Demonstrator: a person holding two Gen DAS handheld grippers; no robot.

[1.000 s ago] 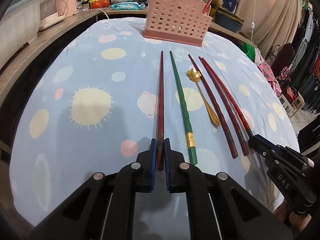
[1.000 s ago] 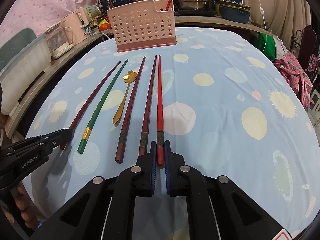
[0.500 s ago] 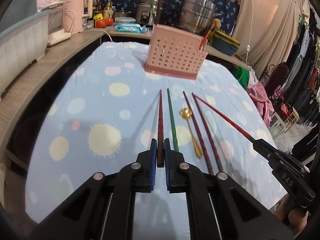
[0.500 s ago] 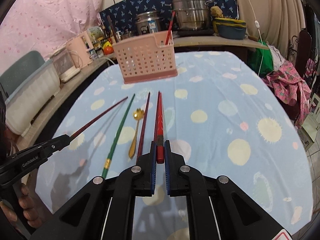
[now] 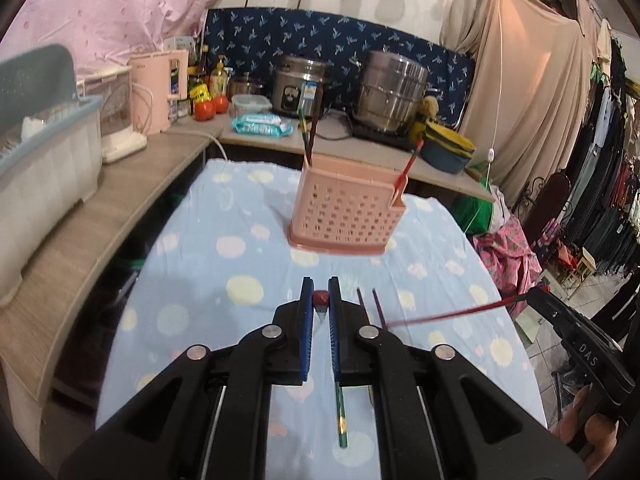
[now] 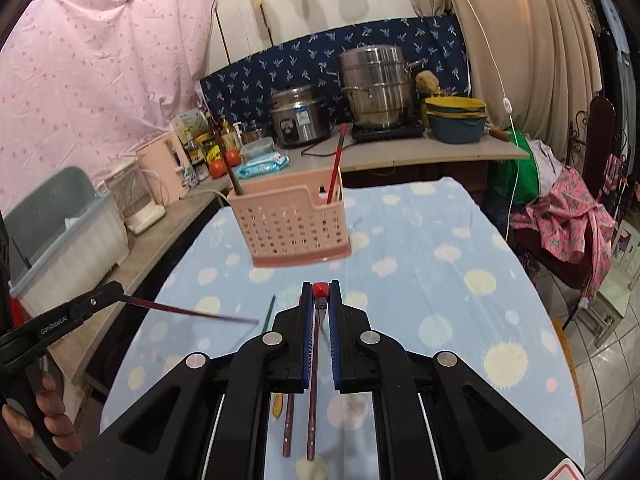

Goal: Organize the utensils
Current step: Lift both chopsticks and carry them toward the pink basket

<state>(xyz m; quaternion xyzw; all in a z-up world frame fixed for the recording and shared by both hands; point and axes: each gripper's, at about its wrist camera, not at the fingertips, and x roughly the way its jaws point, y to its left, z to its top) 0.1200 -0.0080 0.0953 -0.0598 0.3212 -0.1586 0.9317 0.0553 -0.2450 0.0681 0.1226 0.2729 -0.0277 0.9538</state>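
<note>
My left gripper (image 5: pixel 320 292) is shut on a dark red chopstick (image 5: pixel 320 298), seen end-on between the blue pads, lifted above the table. My right gripper (image 6: pixel 320 294) is shut on a bright red chopstick (image 6: pixel 320 289), also held in the air. Each gripper appears in the other's view: the right gripper (image 5: pixel 534 299) with its red chopstick (image 5: pixel 448 314), the left gripper (image 6: pixel 118 290) with its dark chopstick (image 6: pixel 192 311). A green chopstick (image 5: pixel 340 412), two dark chopsticks (image 6: pixel 288 424) and a gold spoon (image 6: pixel 277 406) lie on the cloth. The pink basket (image 5: pixel 346 216) stands ahead, holding three chopsticks.
The table wears a light blue dotted cloth (image 6: pixel 440 280). A wooden counter (image 5: pixel 100 220) runs along the left with a dish rack (image 5: pixel 44 168) and a pink kettle (image 5: pixel 160 88). Pots (image 6: pixel 376 88) and a rice cooker stand behind. Clothes and a chair crowd the right side.
Both grippers have risen from the table, each carrying its chopstick up off the cloth. The remaining utensils lie where they were.
</note>
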